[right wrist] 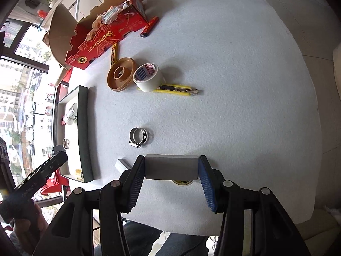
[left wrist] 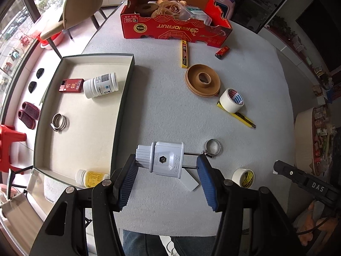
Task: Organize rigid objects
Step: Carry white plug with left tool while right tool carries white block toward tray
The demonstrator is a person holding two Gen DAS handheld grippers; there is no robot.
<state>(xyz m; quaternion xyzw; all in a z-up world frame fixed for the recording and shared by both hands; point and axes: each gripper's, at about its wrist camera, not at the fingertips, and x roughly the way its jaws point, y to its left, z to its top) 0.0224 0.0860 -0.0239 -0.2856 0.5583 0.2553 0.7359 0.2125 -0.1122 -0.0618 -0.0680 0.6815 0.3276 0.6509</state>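
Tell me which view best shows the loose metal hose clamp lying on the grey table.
The right wrist view: the metal hose clamp lies unobstructed mid-frame, band and screw housing clear. In the left wrist view the same clamp sits beyond the left gripper, its screw end partly behind the blue pad.

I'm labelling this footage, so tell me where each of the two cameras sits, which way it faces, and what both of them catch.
Left wrist: on the left claw, facing steeply down at the table; its claw grips a grey plug, trouser legs below, the grey tray at left.
Right wrist: on the right claw, facing down too; its claw grips a grey block, a hand holding the other claw at lower left.
Shared: the red box, brown spool, white tape roll, yellow knife, loose hose clamp, tray.
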